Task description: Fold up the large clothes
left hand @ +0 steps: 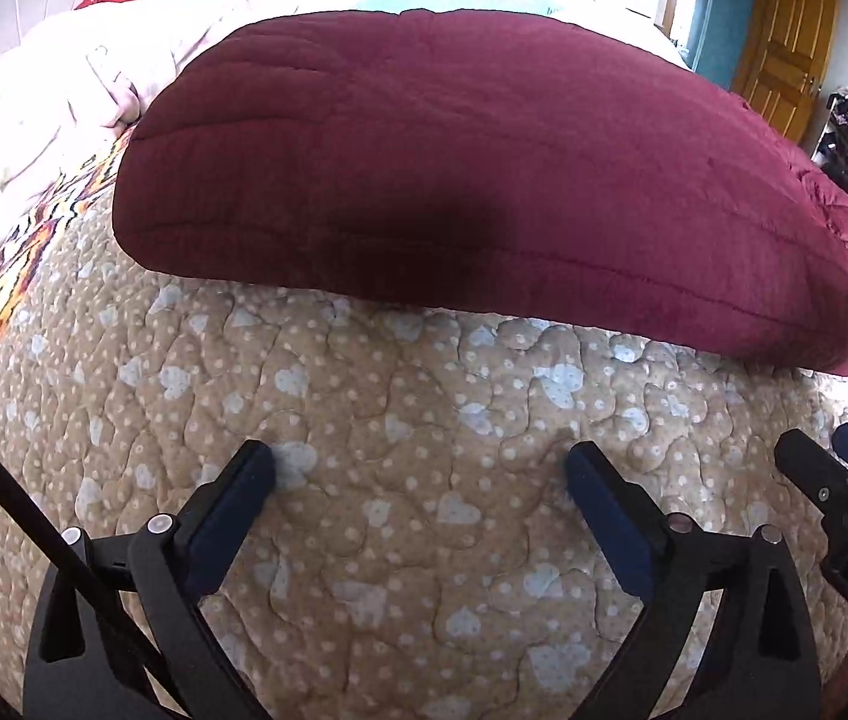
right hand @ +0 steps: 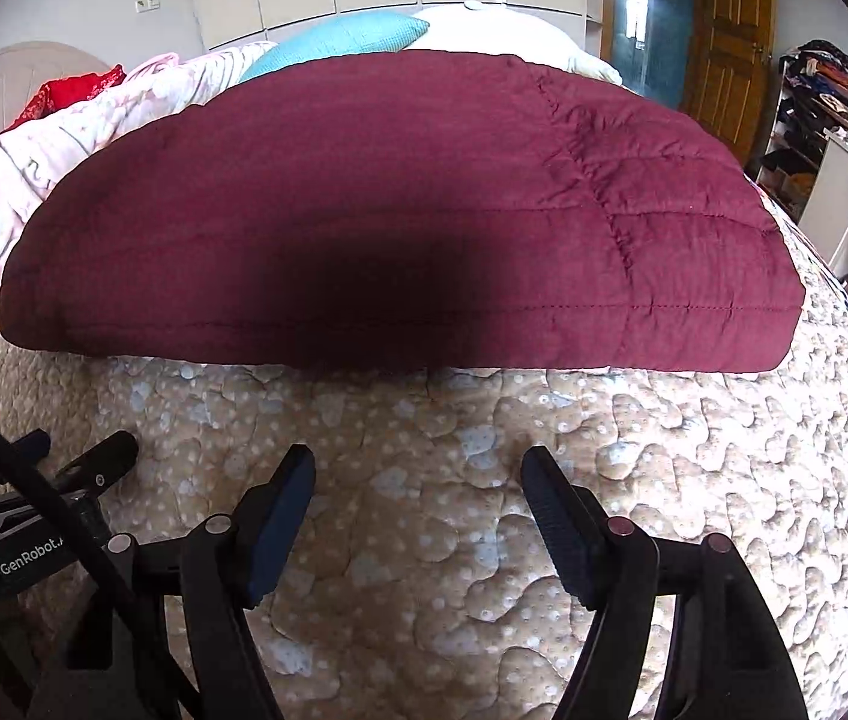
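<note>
Left wrist view, left hand-held gripper spread wide, empty, right hand-held gripper likewise

A tan heart-print bedspread, teal pillow, and wooden door.

Left wrist cam: mounted behind left gripper, looking forward and steeply down along its fingers at the bedspread, close above it. Maroon quilt fills mid-frame, door far right. Right gripper seen at right edge.

Right wrist cam: same setup behind right gripper, same down-forward tilt, close over the bedspread. Left gripper at left edge.

Shared: quilt, bedspread, door, shelves, pink bedding. Near-parallel views, side by side.
</note>
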